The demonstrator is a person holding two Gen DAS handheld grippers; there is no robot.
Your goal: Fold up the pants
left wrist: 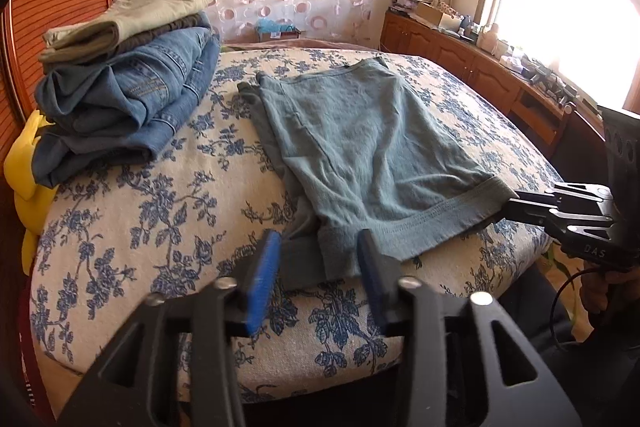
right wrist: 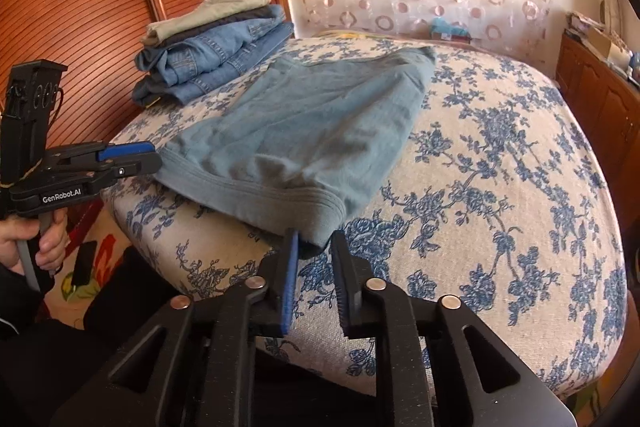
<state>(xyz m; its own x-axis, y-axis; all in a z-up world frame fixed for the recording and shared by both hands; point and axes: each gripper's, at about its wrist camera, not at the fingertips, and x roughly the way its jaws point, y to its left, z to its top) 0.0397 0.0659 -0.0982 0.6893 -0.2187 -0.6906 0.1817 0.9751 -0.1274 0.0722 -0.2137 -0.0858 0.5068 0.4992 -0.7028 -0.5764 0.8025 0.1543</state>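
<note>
Straddling the near hem corners of the grey-green pants, the left gripper and right gripper both stand released, pads apart. The pants lie flat on the floral bed. Clench evenly on each corner before folding away, toward the stacked jeans beyond.

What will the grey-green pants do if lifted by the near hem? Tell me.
The pants will probably droop: the cloth lies wrinkled and flat on the bed. They look thin, so likely light. The folded layers may slide apart, since nothing pins them.
</note>
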